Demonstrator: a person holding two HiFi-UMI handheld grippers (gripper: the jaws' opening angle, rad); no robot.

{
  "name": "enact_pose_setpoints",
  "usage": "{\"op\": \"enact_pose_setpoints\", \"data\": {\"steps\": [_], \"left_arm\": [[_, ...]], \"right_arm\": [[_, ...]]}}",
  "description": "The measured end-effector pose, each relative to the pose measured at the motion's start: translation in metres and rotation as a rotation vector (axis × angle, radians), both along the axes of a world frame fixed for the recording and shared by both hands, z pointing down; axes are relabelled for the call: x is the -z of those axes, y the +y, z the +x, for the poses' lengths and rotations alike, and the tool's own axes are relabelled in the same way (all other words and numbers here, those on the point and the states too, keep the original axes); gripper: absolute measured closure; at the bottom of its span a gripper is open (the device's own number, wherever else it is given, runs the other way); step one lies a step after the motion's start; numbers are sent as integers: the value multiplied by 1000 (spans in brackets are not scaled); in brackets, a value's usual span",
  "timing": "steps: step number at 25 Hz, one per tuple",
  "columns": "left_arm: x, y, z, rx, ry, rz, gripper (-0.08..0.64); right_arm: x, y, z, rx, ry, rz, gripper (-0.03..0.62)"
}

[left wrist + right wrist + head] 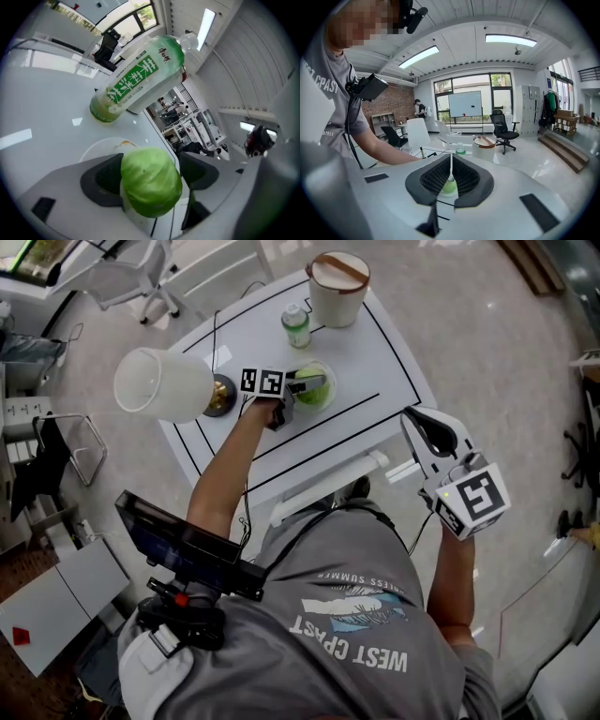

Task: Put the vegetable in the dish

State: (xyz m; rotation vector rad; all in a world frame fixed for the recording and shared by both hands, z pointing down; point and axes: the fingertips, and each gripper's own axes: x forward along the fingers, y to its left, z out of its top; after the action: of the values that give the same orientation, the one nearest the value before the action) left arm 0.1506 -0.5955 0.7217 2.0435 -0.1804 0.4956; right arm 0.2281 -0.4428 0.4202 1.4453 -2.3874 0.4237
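Observation:
My left gripper [312, 384] reaches over the middle of the white table [375, 352], shut on a round green cabbage [317, 391]. In the left gripper view the cabbage [151, 182] fills the space between the dark pads [104, 177]. It hangs just above a shallow white dish [101, 147]. The dish's pale rim [327, 371] shows around the cabbage in the head view. My right gripper [418, 424] is held up off the table's near right corner, its jaws shut with nothing between them. Through its narrow slit [450, 174] a bit of the cabbage [449, 188] shows.
A green tea bottle [295, 325] stands behind the dish, close to it [136, 79]. A white bucket with a wooden lid [337, 287] sits at the far edge. A lamp with a white shade [164, 384] stands at the table's left. Office chairs [122, 277] stand beyond.

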Motion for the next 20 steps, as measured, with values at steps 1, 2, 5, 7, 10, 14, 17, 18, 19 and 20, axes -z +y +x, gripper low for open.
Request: {"op": "enact_pose_setpoints", "data": {"steps": [1,2,5,7,10,14,17,18,19,20], "left_arm": [[-2,-1,-2,-3,-21,40,195],[-4,-1,-5,-7,-38,74,195],[-3,0,-7,-6,-68,161,192],[1,-1,-6,7,-87,226,187],[4,-6,-4,27,-111,307,178],[-3,-7,-12,27,-142,347,166],[-5,-6,-20,34,-156,362,164],[-3,-6,-23,44,-158,374,164],[1,-6,-25,53,-159,392,164],[7,-3,-26,59,-156,414,164]], "right_arm": [[-1,0,-1,2,-2,-2,584],[-1,0,-1,5,-4,-3,584],[-1,-1,-3,14,-5,-8,584],[1,-1,-1,18,-5,-11,584],[2,0,0,21,-3,-13,584],[-2,1,-4,34,-5,-15,584],[-3,2,-5,36,0,-17,584],[-3,4,-5,35,2,-17,584],[-2,7,-5,34,3,-18,584],[0,12,-5,33,6,-18,583]]}}
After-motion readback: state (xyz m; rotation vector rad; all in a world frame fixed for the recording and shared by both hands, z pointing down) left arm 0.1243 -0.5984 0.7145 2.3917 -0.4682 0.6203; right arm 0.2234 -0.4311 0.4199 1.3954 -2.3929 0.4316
